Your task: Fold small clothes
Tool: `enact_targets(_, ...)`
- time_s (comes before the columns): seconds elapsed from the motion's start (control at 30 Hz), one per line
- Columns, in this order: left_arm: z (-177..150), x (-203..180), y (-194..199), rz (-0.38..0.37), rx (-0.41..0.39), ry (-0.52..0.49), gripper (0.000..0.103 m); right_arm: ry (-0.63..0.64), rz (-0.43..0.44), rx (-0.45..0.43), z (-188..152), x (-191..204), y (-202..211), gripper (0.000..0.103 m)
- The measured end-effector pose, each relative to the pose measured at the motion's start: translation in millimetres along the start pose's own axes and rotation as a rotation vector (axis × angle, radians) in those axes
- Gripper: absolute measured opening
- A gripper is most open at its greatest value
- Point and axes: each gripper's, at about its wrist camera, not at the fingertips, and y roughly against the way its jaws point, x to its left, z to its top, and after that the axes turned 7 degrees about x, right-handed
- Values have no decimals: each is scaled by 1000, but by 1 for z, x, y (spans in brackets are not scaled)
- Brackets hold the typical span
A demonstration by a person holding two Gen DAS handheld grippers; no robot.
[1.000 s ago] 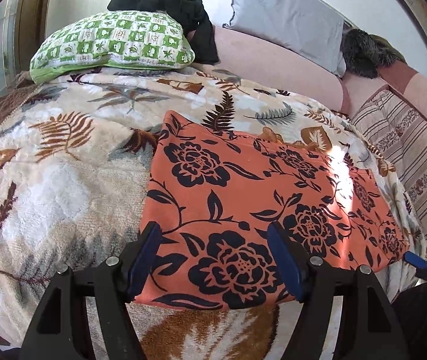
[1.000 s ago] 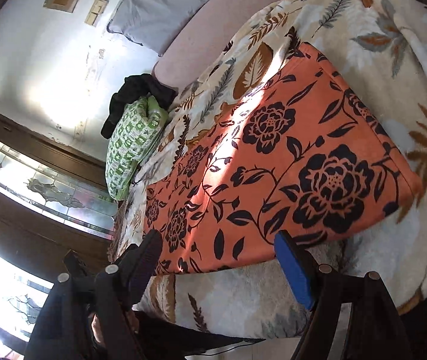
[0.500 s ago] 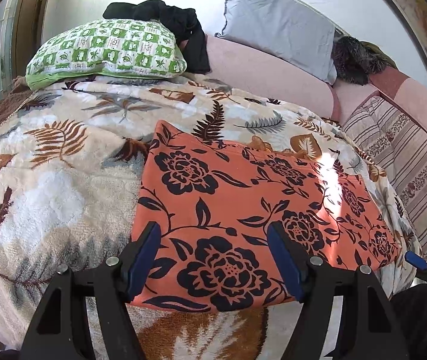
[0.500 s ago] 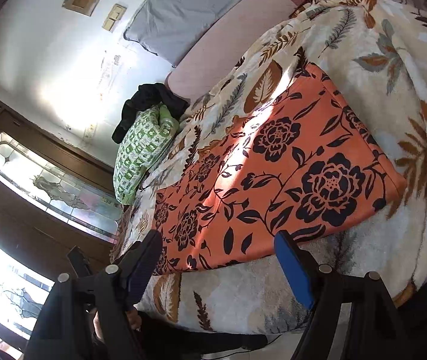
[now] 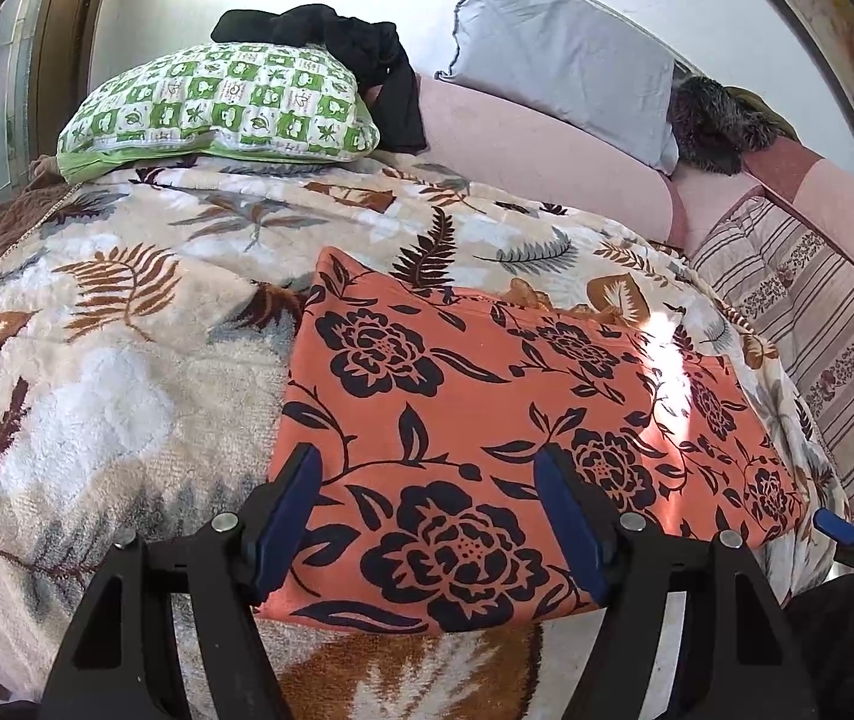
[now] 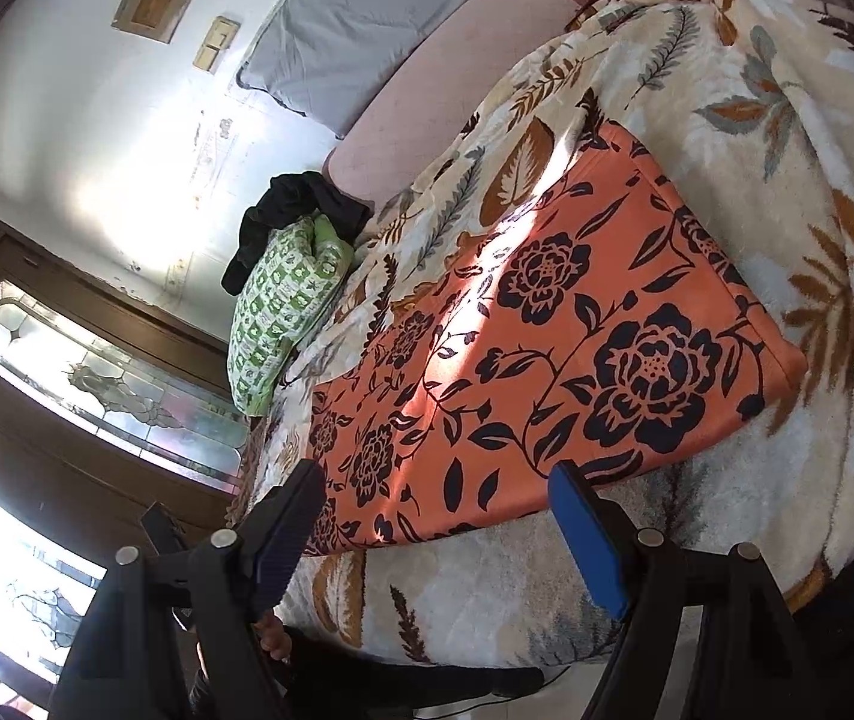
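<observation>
Over the near edge of the bed, my left tool (image 5: 427,516) hangs released, its jaws spread above the near left corner of the orange floral cloth (image 5: 487,420), gripping nothing; my right tool (image 6: 439,534) is likewise released, short of the cloth's near edge (image 6: 547,348); the cloth lies flat on the leaf-print blanket (image 5: 96,360); compared with a second ago, little has changed beyond a slight shift of view, the cloth unmoved; I judge no fold is under way yet; the green pillow (image 5: 216,102) sits well apart.
</observation>
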Motion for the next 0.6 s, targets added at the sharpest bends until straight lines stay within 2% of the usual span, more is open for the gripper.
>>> enact_targets(0.2,-4,-4,1,35,-8,-28,74,-13,37,9,6,-2,-9,80)
enact_targets(0.43,-1,-2,-8,47,6,-34,74,-56,43,26,39,-19,-33,80)
enact_targets(0.53,0,2,-16,53,32,-18,74,-183,-57,26,50,-56,-41,80)
enact_targets(0.6,0,3,-17,54,32,-11,74,-245,-17,8,50,-69,-35,80)
